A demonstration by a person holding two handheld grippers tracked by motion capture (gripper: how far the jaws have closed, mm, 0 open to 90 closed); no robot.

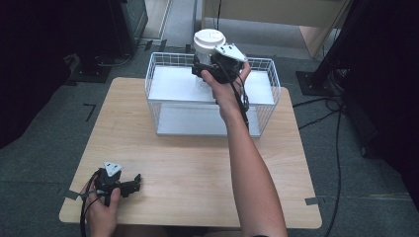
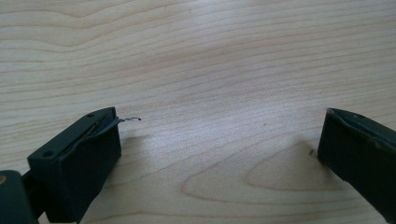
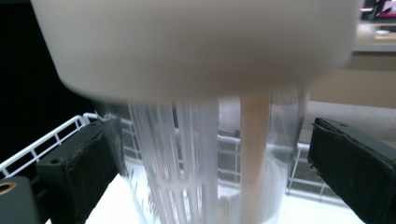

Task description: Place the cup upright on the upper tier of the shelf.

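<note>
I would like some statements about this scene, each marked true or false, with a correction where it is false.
1. The left claw rests low on the wooden table, holding nothing. True.
2. The white wire basket stands at the near edge of the table. False: it stands at the far side.
3. The right claw is at a clear container with a white lid, over the basket. True.
4. The left claw's jaws are pressed together. False: they stand wide apart, with bare wood between them.
</note>
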